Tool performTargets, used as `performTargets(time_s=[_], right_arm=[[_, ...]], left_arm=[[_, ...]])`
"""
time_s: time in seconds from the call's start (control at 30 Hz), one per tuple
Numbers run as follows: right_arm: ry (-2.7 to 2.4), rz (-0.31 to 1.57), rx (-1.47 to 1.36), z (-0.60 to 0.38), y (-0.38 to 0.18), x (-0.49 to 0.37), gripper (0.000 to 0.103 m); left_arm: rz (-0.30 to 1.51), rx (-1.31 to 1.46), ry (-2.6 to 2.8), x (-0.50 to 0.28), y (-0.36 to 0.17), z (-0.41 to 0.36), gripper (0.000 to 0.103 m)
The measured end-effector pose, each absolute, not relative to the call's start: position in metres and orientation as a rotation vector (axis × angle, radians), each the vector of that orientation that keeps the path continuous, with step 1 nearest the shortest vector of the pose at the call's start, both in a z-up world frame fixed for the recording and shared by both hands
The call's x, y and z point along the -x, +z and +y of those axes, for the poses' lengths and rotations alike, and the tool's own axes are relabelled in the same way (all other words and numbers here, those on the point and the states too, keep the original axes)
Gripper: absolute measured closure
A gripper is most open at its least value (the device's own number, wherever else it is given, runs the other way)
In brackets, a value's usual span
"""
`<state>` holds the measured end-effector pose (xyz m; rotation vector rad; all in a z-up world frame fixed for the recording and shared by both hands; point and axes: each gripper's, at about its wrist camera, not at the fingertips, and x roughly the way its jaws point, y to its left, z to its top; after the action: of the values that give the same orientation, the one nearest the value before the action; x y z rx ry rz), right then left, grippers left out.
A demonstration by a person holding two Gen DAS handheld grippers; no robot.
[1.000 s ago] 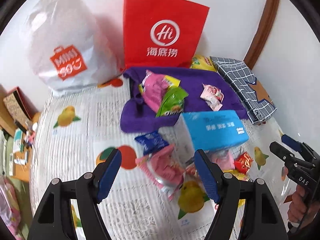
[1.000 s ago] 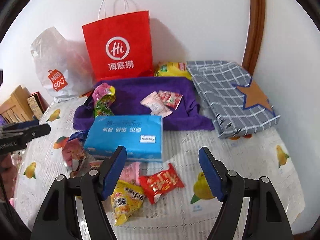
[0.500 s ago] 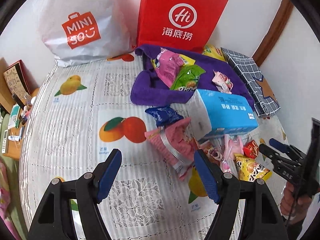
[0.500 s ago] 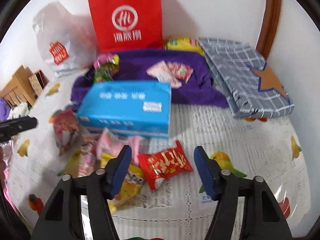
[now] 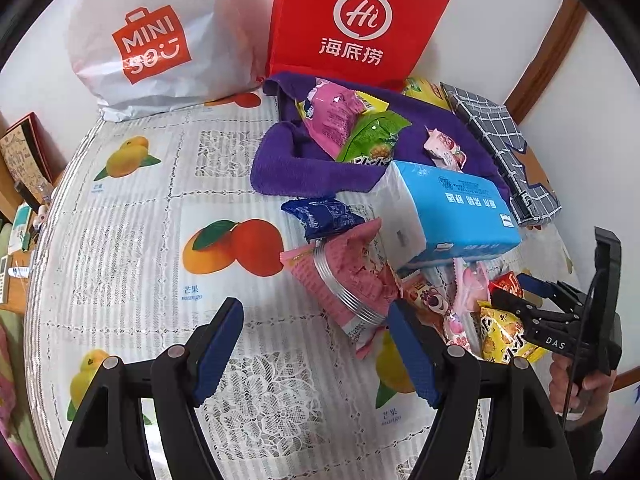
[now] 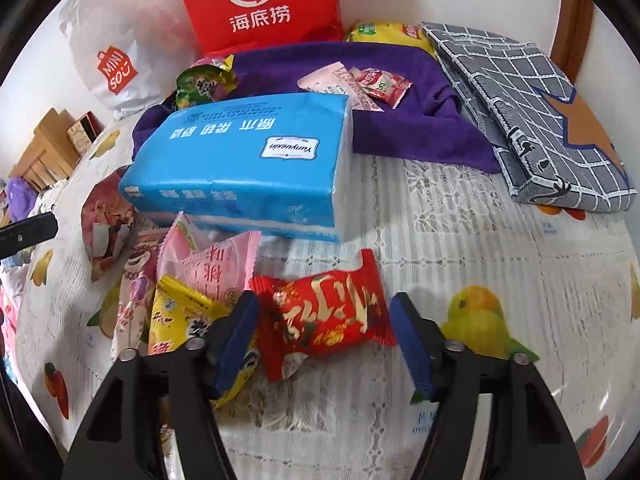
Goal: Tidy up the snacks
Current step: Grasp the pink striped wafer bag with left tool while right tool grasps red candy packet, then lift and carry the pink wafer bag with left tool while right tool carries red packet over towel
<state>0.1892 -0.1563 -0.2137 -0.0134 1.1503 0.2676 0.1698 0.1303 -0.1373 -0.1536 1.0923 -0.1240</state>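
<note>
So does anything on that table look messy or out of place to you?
Yes. A blue tissue pack sits tilted on a heap of snack packets rather than lying flat, with a pink packet partly under its front edge. It isn't a snack either. A pink bag beside it lies crumpled.

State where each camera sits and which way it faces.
Left wrist: on the left hand-held gripper, looking over the tablecloth to a pink snack bag; its own open fingers and the right hand-held gripper show.
Right wrist: on the right hand-held gripper, close above a red snack packet between its open fingers.
Shared: blue tissue pack, red paper bag.
</note>
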Motion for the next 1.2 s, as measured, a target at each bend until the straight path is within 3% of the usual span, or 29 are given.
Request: performTargets(time_s=[0.07,0.17,0.33,0.7,0.87,1.2], right_arm=[[0.291,1.172,0.000,-0.157,-0.220,-0.194,0.024],[0.312,1.162,0.028,-0.155,-0.220,-0.195,0.025],[0.330,1.154,0.020,-0.161,-0.217,-0.194,0.047],[0.220,1.139,-0.015,-0.200,-0.219,-0.188,0.046],[0.210,1.120,0.076,-0.190,-0.220,-0.182,0.045],[0.191,1.083,0.038,-0.195,-0.196,-0.162,0.051]], left_arm=[[1.094,0.155,-0.131,-0.172,-0.139,0.128,0.030],[1.094,0.160,-0.148,-0.178,-0.141,0.121,0.030],[1.118,0.192,-0.154,-0.194,-0.151,0.110,0.030],[1.173,0.228,-0.136,-0.210,-0.186,0.094,0.030],[1.172,0.178,-0.150,-0.208,-0.185,0.084,0.047],[1.127,0.177,-0.163,-0.181,-0.159,0.089,0.049]])
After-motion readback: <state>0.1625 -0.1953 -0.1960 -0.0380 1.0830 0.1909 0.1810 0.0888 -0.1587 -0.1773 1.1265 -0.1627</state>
